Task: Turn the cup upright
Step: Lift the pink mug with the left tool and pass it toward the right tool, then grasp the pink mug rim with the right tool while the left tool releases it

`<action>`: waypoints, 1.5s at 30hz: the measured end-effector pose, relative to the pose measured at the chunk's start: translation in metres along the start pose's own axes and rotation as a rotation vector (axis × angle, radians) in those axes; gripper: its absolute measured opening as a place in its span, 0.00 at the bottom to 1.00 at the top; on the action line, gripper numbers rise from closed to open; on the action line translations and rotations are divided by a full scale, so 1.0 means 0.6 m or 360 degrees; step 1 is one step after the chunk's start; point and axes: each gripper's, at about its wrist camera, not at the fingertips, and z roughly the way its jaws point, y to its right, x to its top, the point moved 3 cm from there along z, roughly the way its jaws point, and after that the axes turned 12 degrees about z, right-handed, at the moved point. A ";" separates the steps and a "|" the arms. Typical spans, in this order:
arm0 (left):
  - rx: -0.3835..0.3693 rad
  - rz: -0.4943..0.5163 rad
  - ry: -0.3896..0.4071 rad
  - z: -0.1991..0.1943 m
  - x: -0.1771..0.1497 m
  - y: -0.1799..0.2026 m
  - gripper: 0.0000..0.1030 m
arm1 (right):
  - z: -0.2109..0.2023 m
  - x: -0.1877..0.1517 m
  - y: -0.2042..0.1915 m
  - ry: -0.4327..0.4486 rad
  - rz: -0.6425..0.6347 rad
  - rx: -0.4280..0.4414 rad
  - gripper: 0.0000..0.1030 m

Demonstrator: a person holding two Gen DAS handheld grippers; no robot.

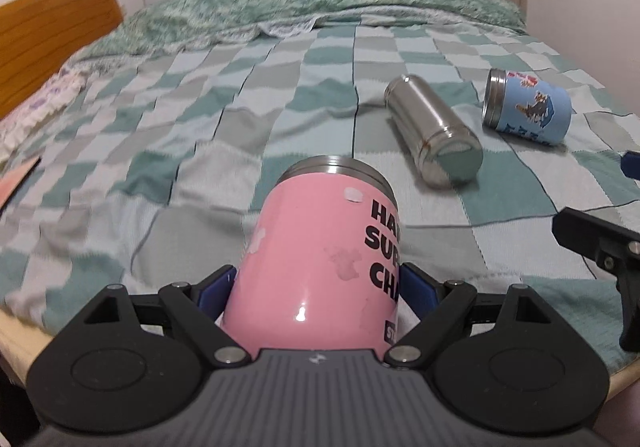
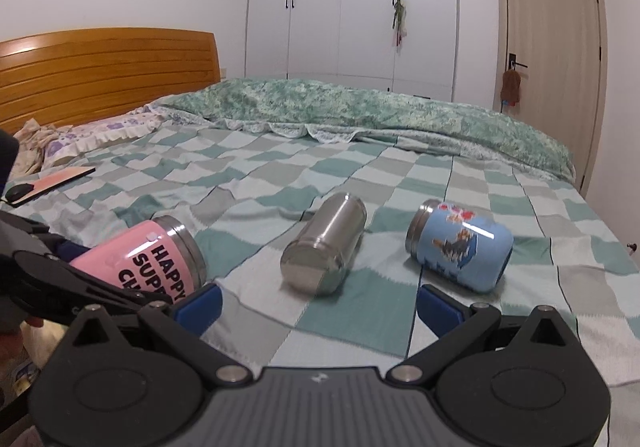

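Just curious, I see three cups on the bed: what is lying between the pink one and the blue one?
The plain steel cup lies on its side between the pink cup and the blue cup; the right wrist view shows it best.

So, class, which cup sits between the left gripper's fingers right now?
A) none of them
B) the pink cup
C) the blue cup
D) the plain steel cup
B: the pink cup sits between the left gripper fingers, while the steel cup and blue cup lie apart on the bed.
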 end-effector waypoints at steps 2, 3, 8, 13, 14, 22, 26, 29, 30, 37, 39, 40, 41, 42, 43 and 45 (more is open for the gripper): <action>0.0035 -0.0017 -0.0020 0.008 -0.007 0.005 0.85 | -0.001 -0.008 0.003 -0.0019 0.0004 -0.0032 1.00; 0.0055 -0.0008 -0.0011 0.010 -0.010 0.009 0.86 | -0.001 -0.012 0.005 -0.0030 0.0007 -0.0047 1.00; 0.0071 0.0010 0.0008 0.007 -0.012 0.014 0.86 | -0.005 -0.026 0.012 -0.0060 0.0015 -0.0071 1.00; 0.0019 -0.0008 0.0060 0.004 -0.014 0.007 0.89 | -0.004 -0.028 0.008 -0.0069 0.0003 -0.0076 1.00; 0.0011 -0.0032 0.0086 -0.002 -0.014 0.002 0.92 | -0.004 -0.028 0.007 -0.0069 0.0001 -0.0075 1.00; 0.0042 -0.0075 0.0425 -0.096 -0.006 -0.070 1.00 | -0.006 -0.015 -0.015 -0.0049 -0.0007 -0.0047 1.00; 0.0114 -0.0095 0.0417 -0.101 -0.017 -0.121 1.00 | 0.006 -0.009 -0.042 -0.0086 0.0007 -0.0024 1.00; 0.0146 -0.0109 0.0388 -0.094 -0.037 -0.158 1.00 | 0.020 -0.003 -0.067 -0.0128 0.0033 -0.0022 1.00; 0.0153 -0.0111 0.0378 -0.092 -0.046 -0.171 1.00 | 0.024 0.000 -0.073 -0.0143 0.0047 -0.0029 1.00; 0.0170 -0.0123 0.0321 -0.072 -0.086 -0.222 1.00 | 0.071 0.010 -0.119 -0.0319 0.0183 -0.0026 1.00; 0.0153 -0.0129 0.0310 -0.063 -0.091 -0.227 1.00 | 0.089 0.010 -0.127 -0.0384 0.0244 -0.0036 1.00; 0.0145 -0.0127 0.0305 -0.059 -0.093 -0.228 1.00 | 0.096 0.012 -0.129 -0.0401 0.0302 -0.0030 1.00; 0.0137 -0.0122 0.0303 -0.056 -0.095 -0.230 1.00 | 0.104 0.015 -0.131 -0.0420 0.0354 -0.0012 1.00; 0.0131 -0.0115 0.0298 -0.052 -0.096 -0.231 1.00 | 0.112 0.017 -0.132 -0.0449 0.0410 0.0004 1.00; 0.0128 -0.0108 0.0293 -0.048 -0.098 -0.232 1.00 | 0.121 0.020 -0.133 -0.0481 0.0477 0.0017 1.00; 0.0128 -0.0101 0.0286 -0.042 -0.101 -0.236 1.00 | 0.136 0.022 -0.137 -0.0525 0.0575 0.0044 1.00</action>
